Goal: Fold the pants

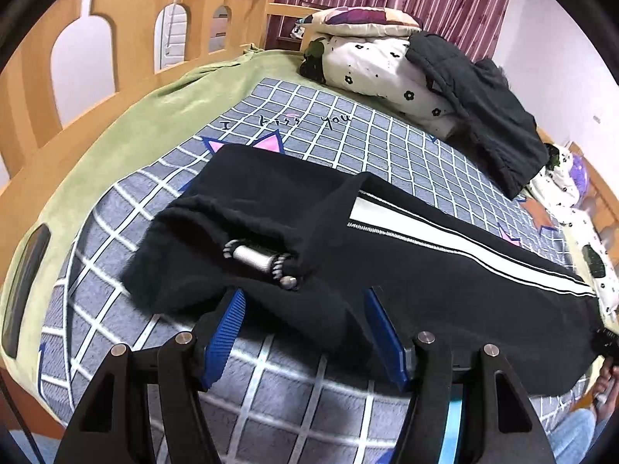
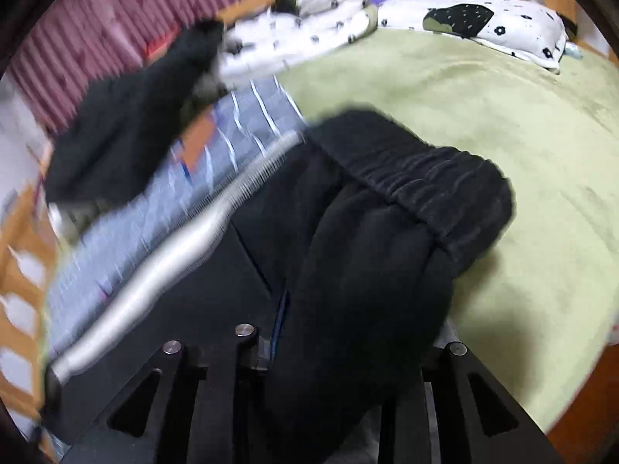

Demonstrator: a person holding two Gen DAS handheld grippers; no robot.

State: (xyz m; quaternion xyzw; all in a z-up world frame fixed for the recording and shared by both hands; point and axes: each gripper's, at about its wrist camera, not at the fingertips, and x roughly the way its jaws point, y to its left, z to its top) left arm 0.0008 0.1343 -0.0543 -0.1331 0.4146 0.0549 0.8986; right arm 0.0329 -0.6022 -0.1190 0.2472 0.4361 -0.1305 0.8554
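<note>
**Black pants folded on the bed, 2 claws at the near edge**

From your left wrist camera, the left gripper (image 1: 305,328) stands with its 2 blue pads (image 1: 226,332) wide apart and nothing pinched between them. The pants (image 1: 290,208) lie just ahead of the claw, across the grey checked blanket (image 1: 271,382); their near edge reaches down between the pads but the pads do not press on it. A metal-tipped drawstring (image 1: 255,261) rests on the cloth straight ahead of the claw. To the claw's right a white side stripe (image 1: 445,243) runs along the leg towards the far right. Beyond the pants, ahead and right, a dark jacket (image 1: 483,116) lies over flowered bedding (image 1: 371,65). To the claw's left sit the green sheet (image 1: 127,131) and the wooden bed rail (image 1: 116,11).

Your right wrist camera is blurred with motion, yet it shows what the other cannot: the gathered elastic waistband (image 2: 418,178), ahead and slightly right of the right gripper (image 2: 348,348). A thick bunch of the pants (image 2: 367,290) covers the claw's tips, so you cannot tell whether it grips the cloth or stands loose. To its left the white stripe (image 2: 174,255) shows as a pale smear. The green sheet (image 2: 522,154) fills the right side here, with a flowered pillow (image 2: 483,19) beyond it.
</note>
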